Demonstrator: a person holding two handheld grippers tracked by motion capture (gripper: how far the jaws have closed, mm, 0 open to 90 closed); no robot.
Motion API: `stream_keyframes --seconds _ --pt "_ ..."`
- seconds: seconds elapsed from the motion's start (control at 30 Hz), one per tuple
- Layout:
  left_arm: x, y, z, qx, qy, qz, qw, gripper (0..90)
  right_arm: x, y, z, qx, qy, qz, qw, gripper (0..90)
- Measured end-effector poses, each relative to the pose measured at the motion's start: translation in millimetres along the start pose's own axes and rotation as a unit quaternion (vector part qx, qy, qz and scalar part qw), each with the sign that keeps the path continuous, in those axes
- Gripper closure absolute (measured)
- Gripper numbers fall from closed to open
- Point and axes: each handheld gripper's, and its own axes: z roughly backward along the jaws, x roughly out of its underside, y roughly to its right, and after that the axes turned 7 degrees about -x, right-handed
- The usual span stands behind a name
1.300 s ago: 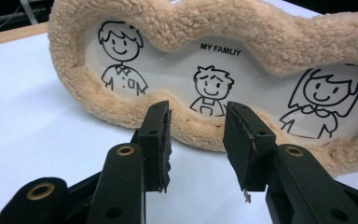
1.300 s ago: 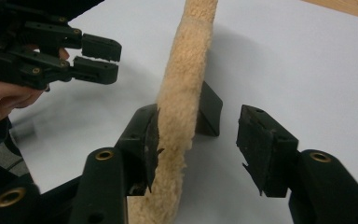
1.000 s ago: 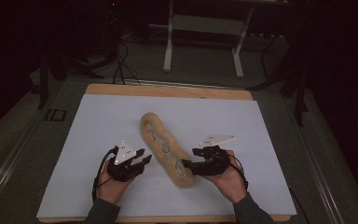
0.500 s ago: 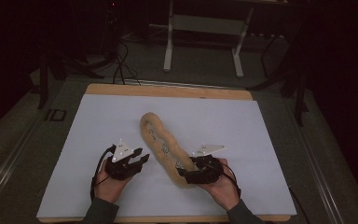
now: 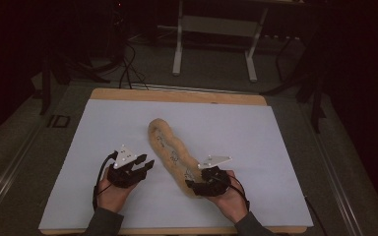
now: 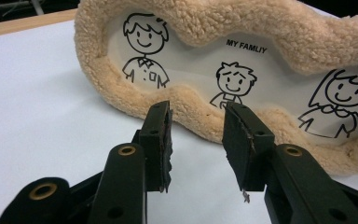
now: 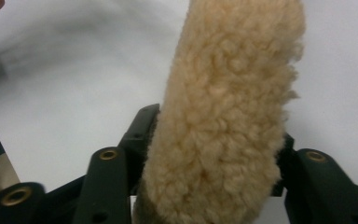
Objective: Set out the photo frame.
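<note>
Down comes the right gripper (image 5: 193, 186) since the earlier frames, sinking onto the near end of the long tan fleecy plush cushion (image 5: 170, 152), and its jaws have just been closing with that fleece between them. Seen from the right gripper view, the woolly end of the cushion (image 7: 228, 116) stands squeezed between the two black jaws, both pressing into its sides, so the grip is on. The cushion itself lies on the white sheet (image 5: 256, 142) that covers the wooden table (image 5: 177, 95), running at a slant from the middle of the sheet down toward the person's right hand (image 5: 229, 199). It has a wavy, lumpy outline. From the left gripper view, its pale inner panel (image 6: 270, 70) carries line drawings of smiling figures and the printed words "MY FAMLIY".

That right hand lies low at the sheet's near edge, palm wrapped round the gripper body, the grey three-cornered plate (image 5: 214, 160) on top, jaws pointing up-left into the cushion.

Over on the other side, the left gripper (image 5: 146, 165) sits just beside the cushion's middle. Its jaws stand parted, nothing between them, their tips close to the fleecy rim but apart from it. The left hand (image 5: 110, 191) rests on the sheet, forearm coming in from the bottom edge, cable (image 5: 101, 172) looping behind the wrist.
</note>
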Motion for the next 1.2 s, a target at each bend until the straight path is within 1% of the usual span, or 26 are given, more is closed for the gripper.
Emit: stream_keyframes --seconds 0.17,0.23,0.33,0.57,0.77,1.2 --pt "0.2 -2.0 -0.2 -0.001 -0.002 0.002 1.0 61.7 0.9 -1.4 -0.9 -0.007 0.002 0.006 1.0 63.2" --pt "0.2 -3.1 0.3 -0.002 -0.001 0.005 1.0 61.7 1.0 -2.1 -0.7 -0.002 0.002 0.011 0.9999 64.9" --pt "0.1 -4.9 0.9 -0.004 0.001 0.007 1.0 61.7 1.9 -1.3 -0.5 -0.002 0.006 0.013 0.9999 65.9" --pt "0.4 -9.9 2.5 -0.009 0.0 0.014 0.9999 61.7 2.0 -0.2 0.3 0.0 0.005 0.017 0.9998 67.1" --pt "0.8 -13.8 3.6 -0.014 0.001 0.019 0.9997 61.8 2.3 2.0 1.1 -0.003 0.005 0.022 0.9997 67.7" --pt "1.7 -21.8 5.2 -0.026 0.001 0.03 0.9992 61.7 3.4 3.6 2.0 -0.005 0.011 0.039 0.9992 69.0"
